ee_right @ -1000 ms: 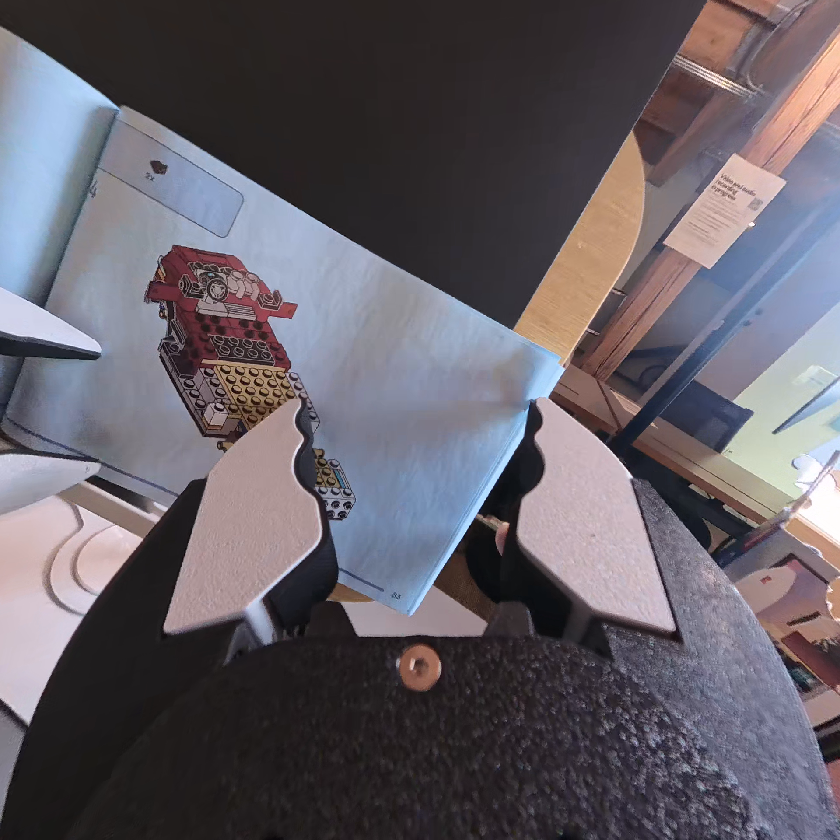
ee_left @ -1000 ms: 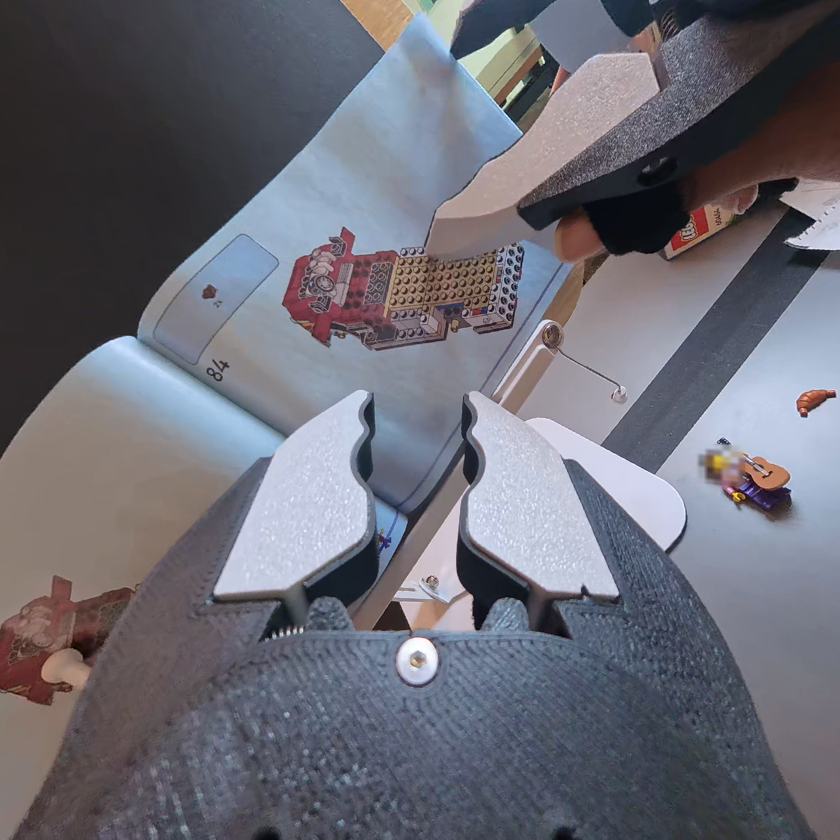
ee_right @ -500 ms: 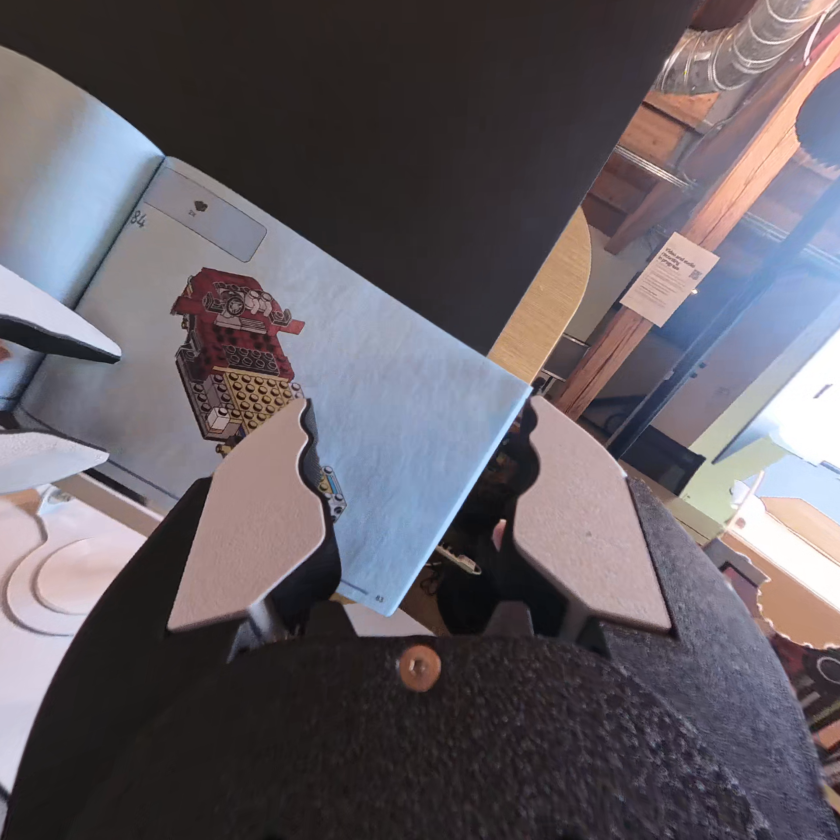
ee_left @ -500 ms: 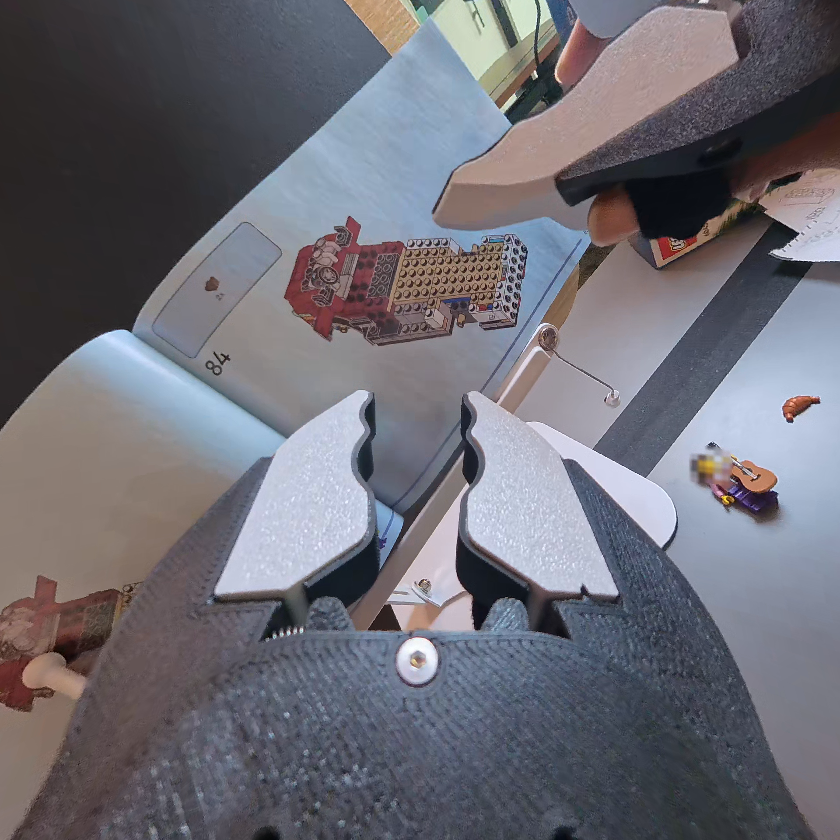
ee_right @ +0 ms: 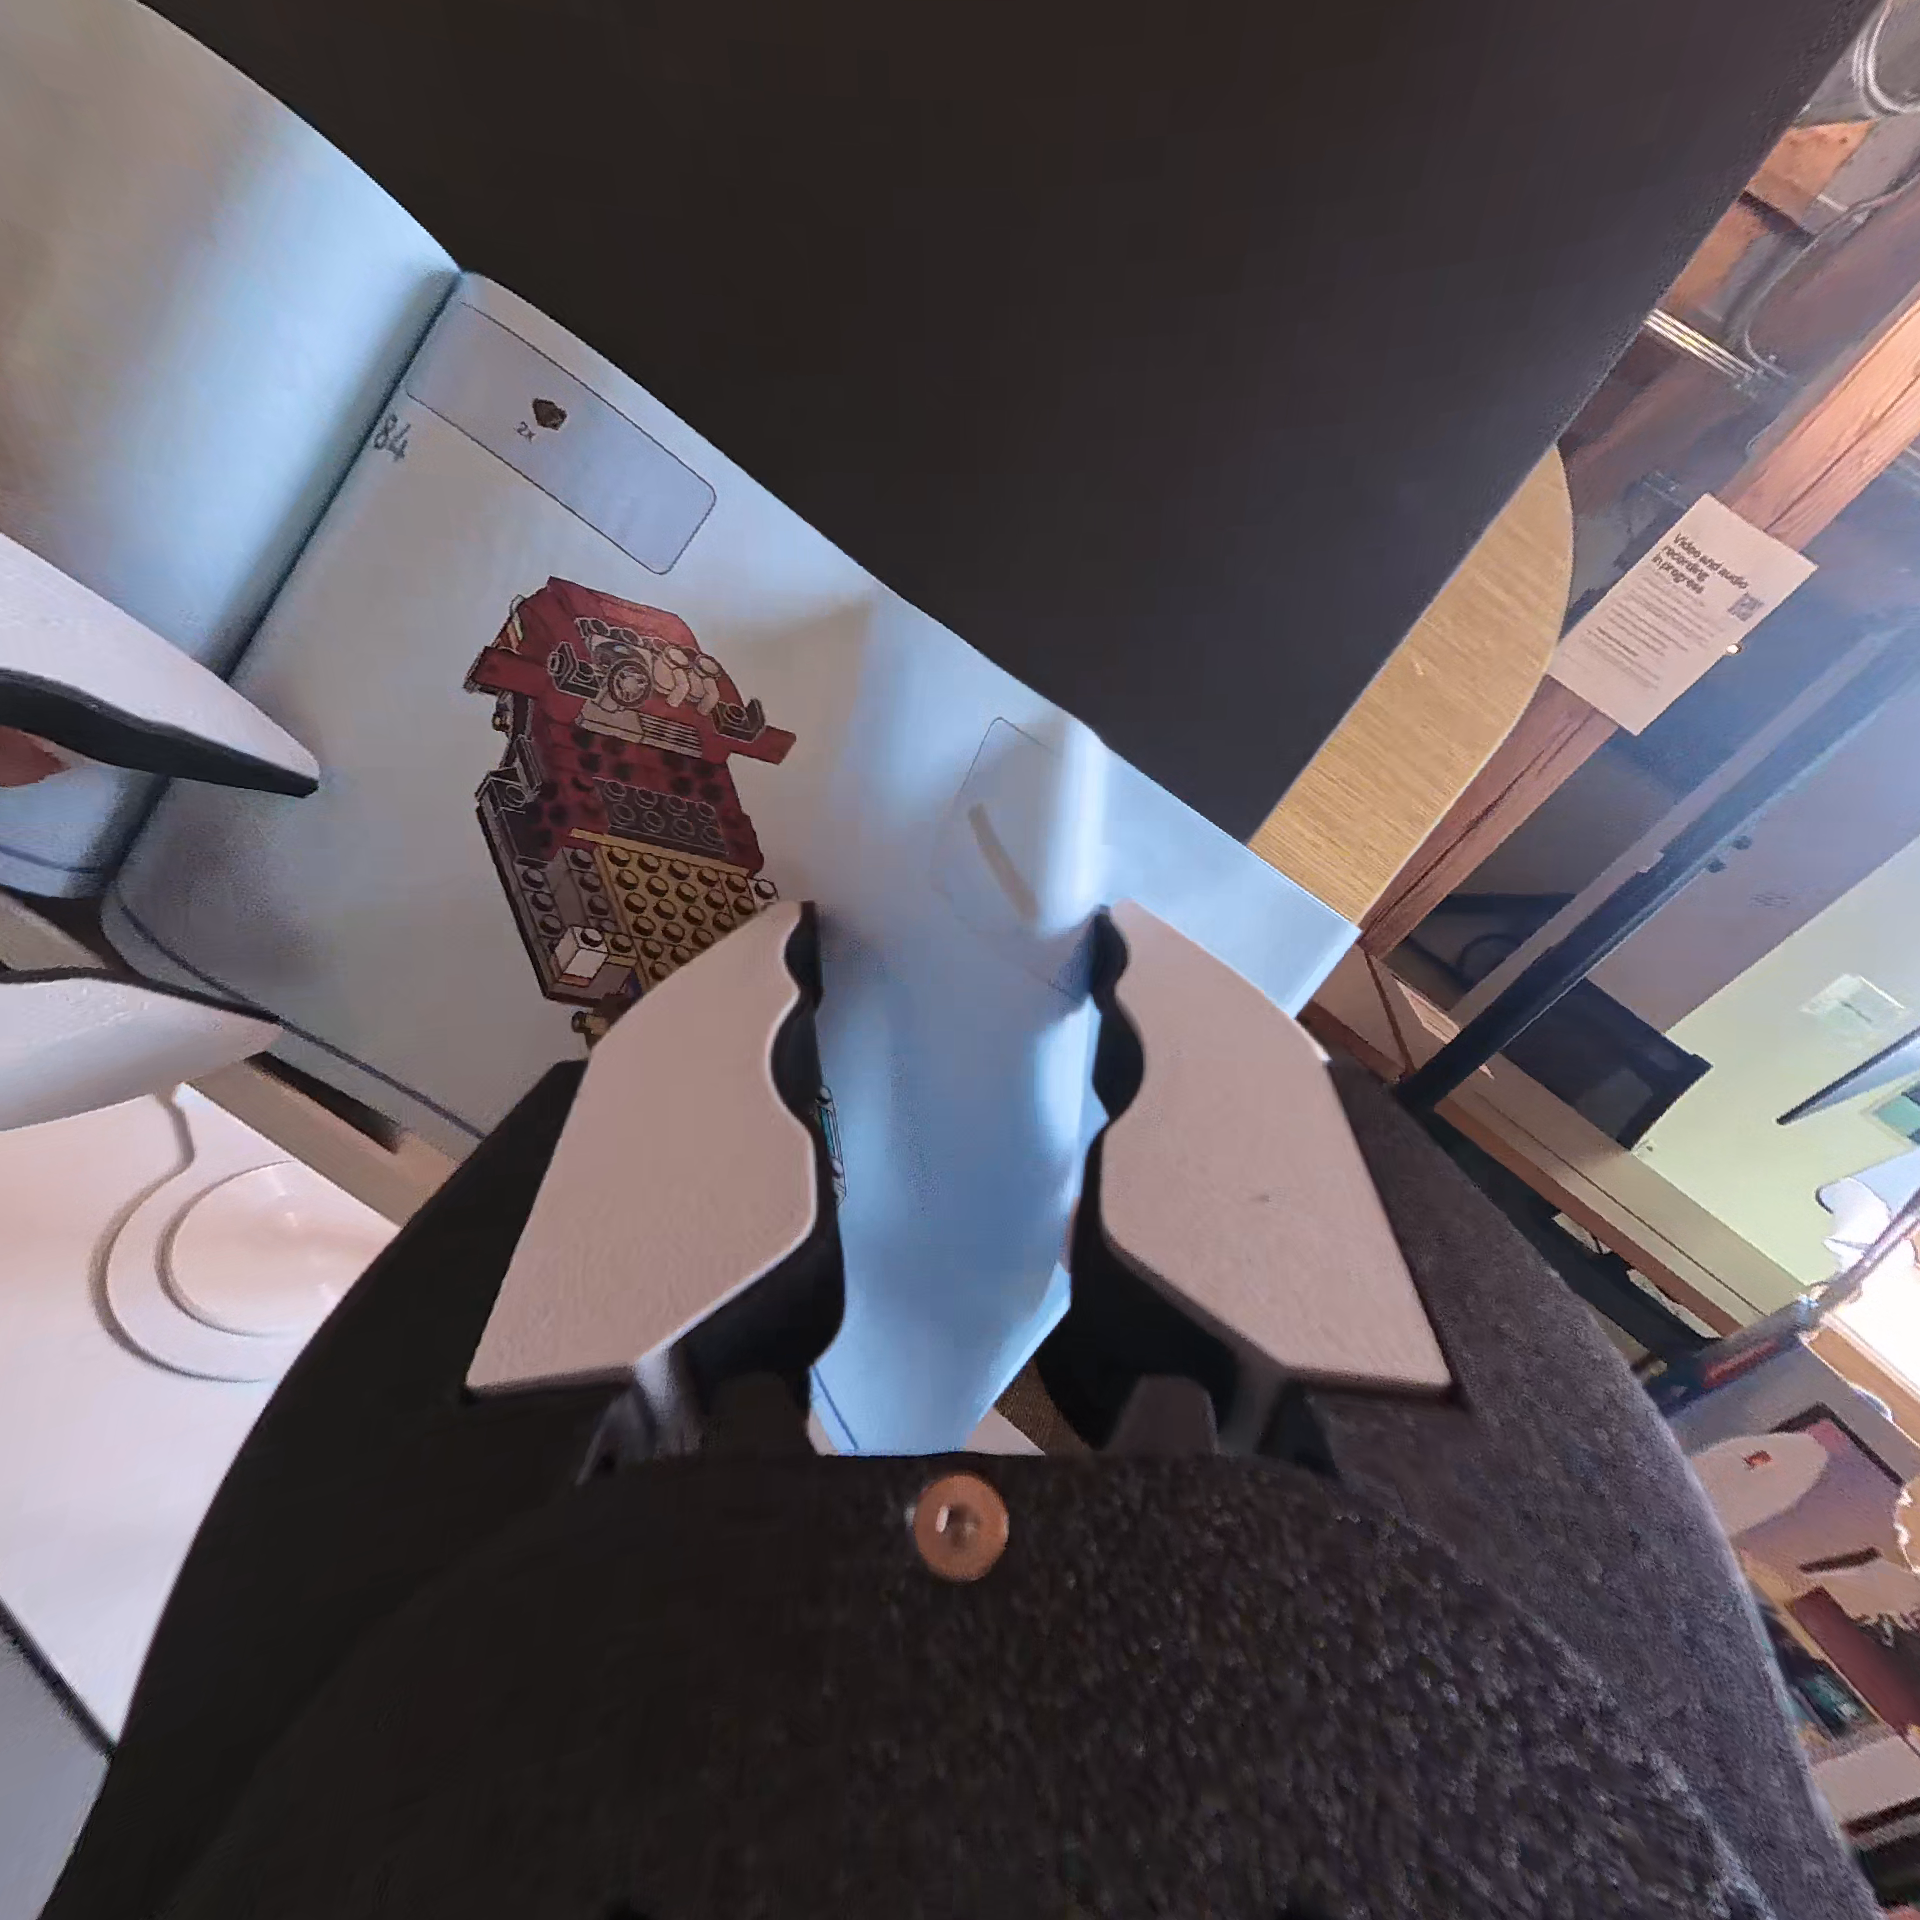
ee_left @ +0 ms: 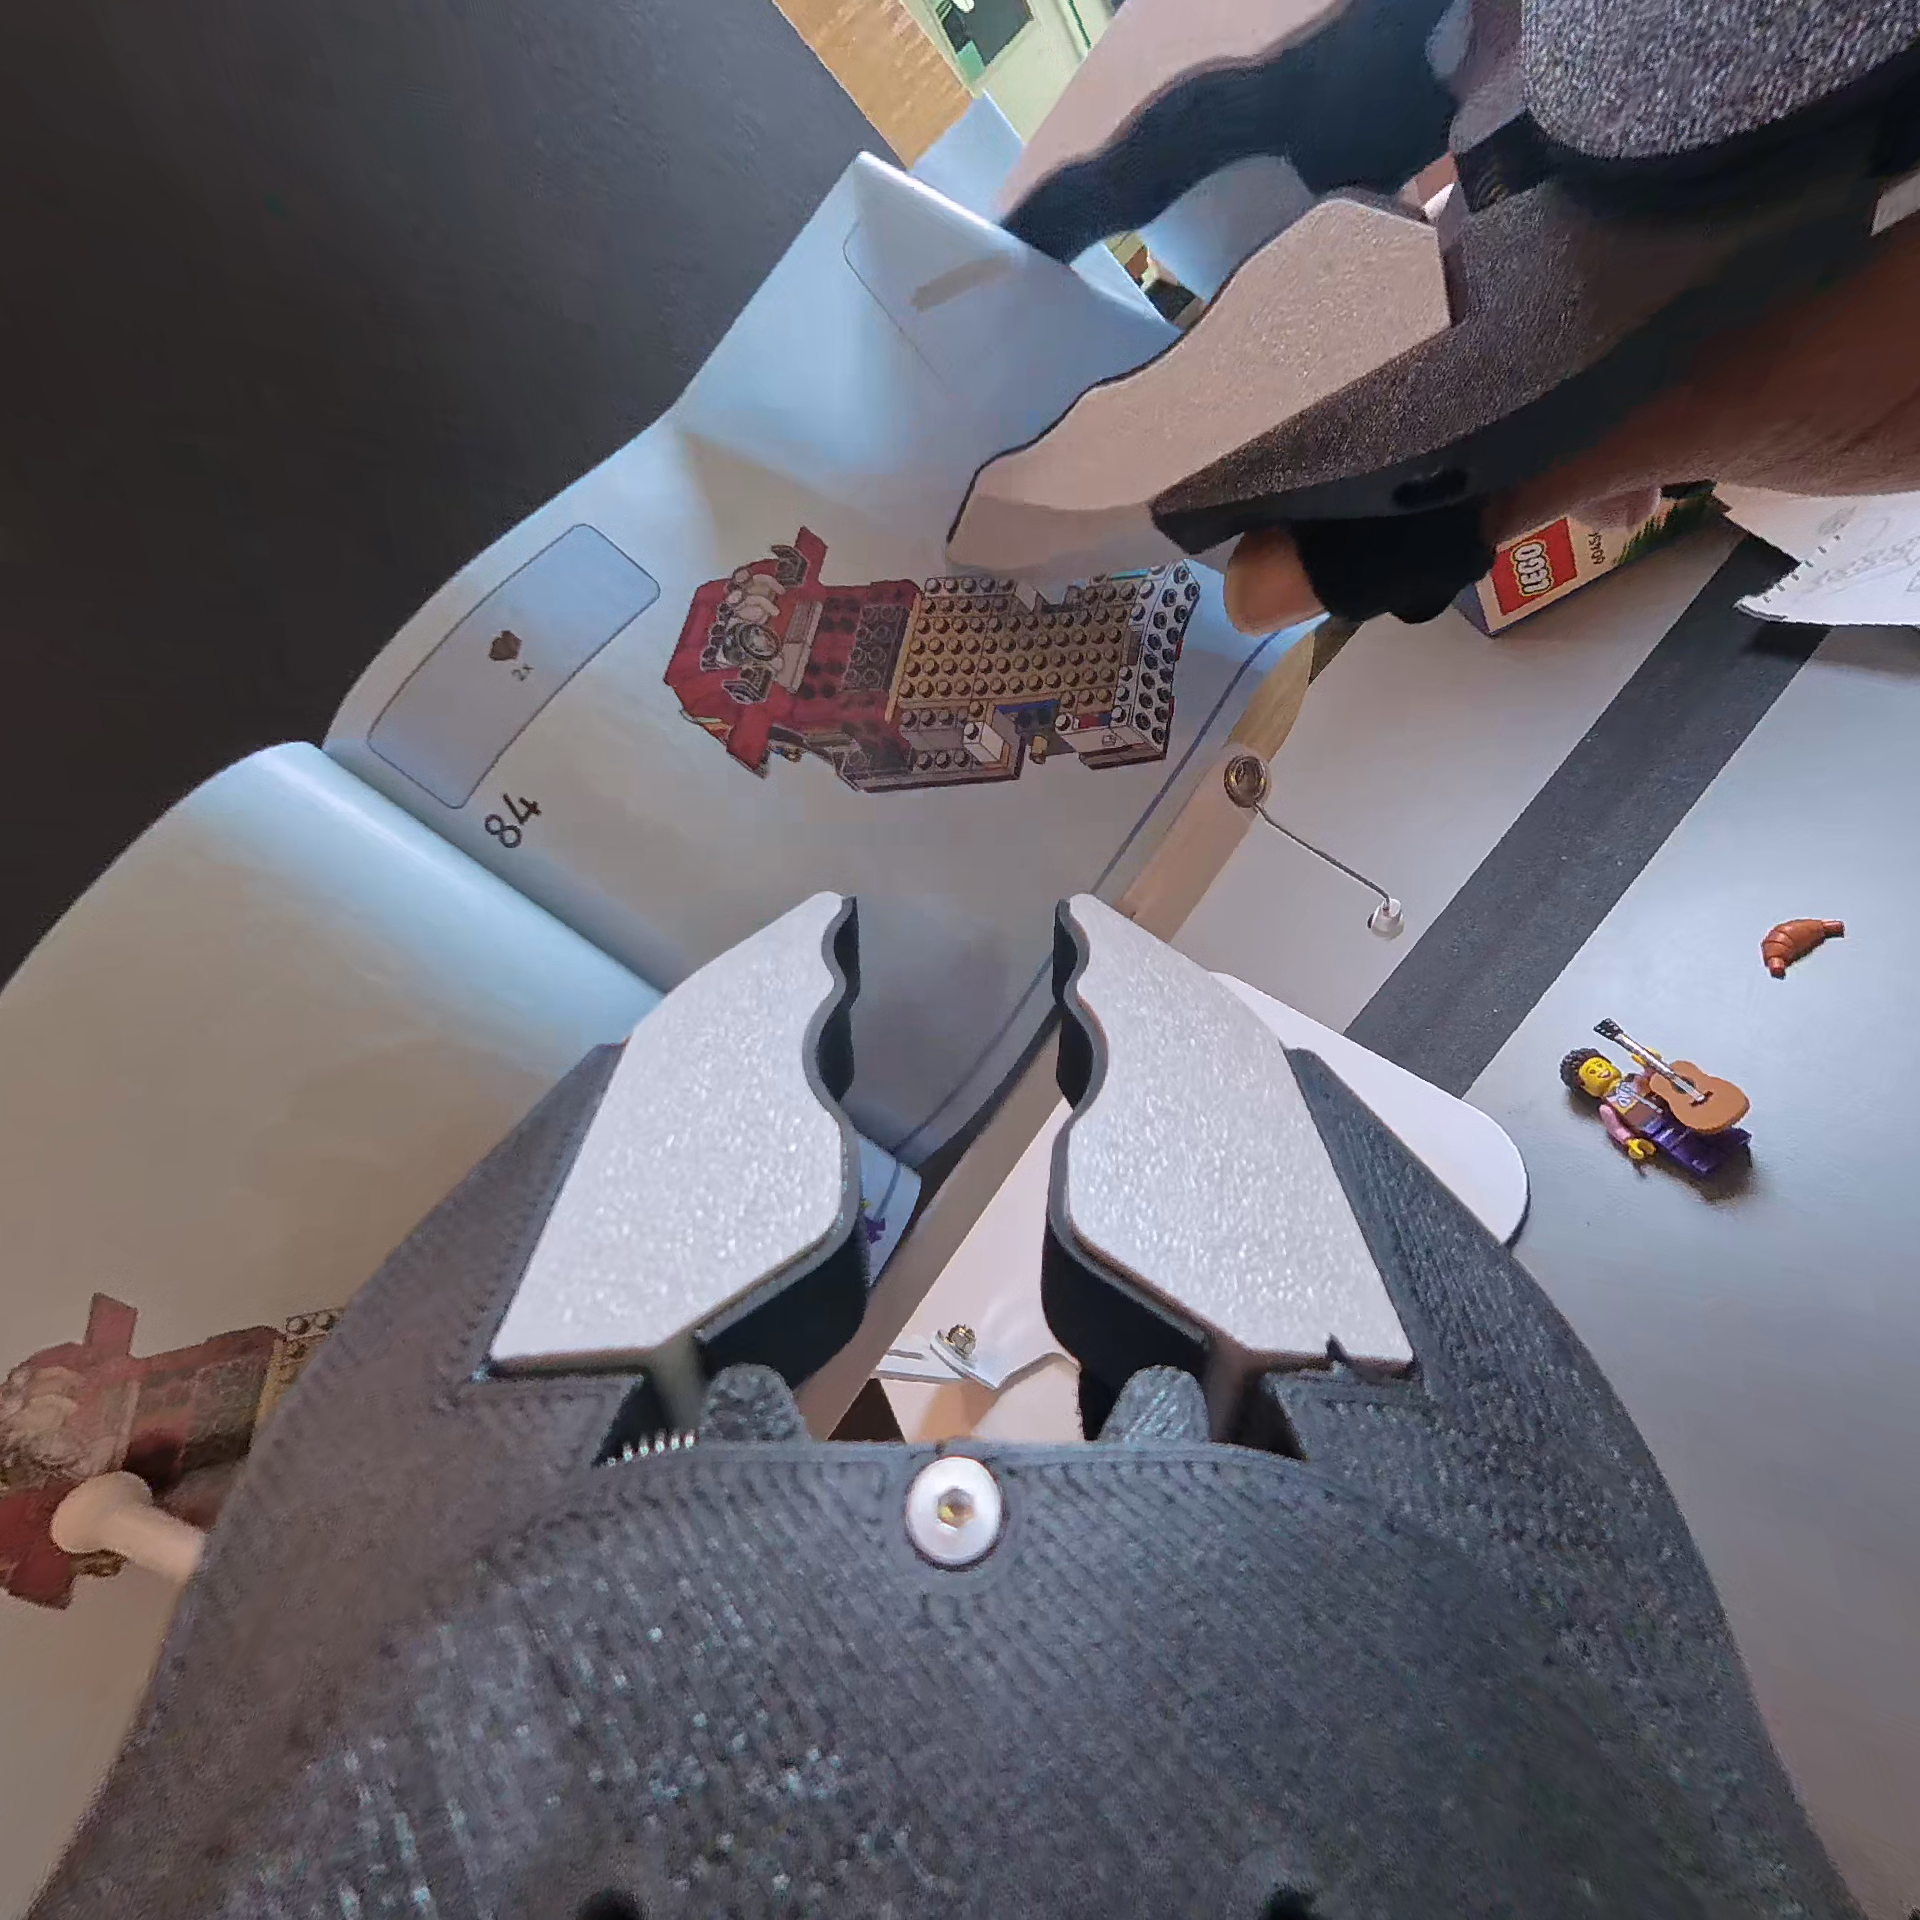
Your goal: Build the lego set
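The pale blue paper instruction booklet [ee_left: 727, 935] stands open on a white stand [ee_left: 1382, 1122], spine running up and away; its right page carries a printed red and tan brick model. The left claw [ee_left: 954, 997] is narrowly parted over the lower page edge, pads clear of it. The right claw [ee_right: 951, 997] straddles the buckled outer page corner; contact cannot be told. Only the left view shows the grey desk [ee_left: 1714, 1403], a guitar-holding minifigure [ee_left: 1652, 1101] and a brown croissant piece [ee_left: 1803, 940].
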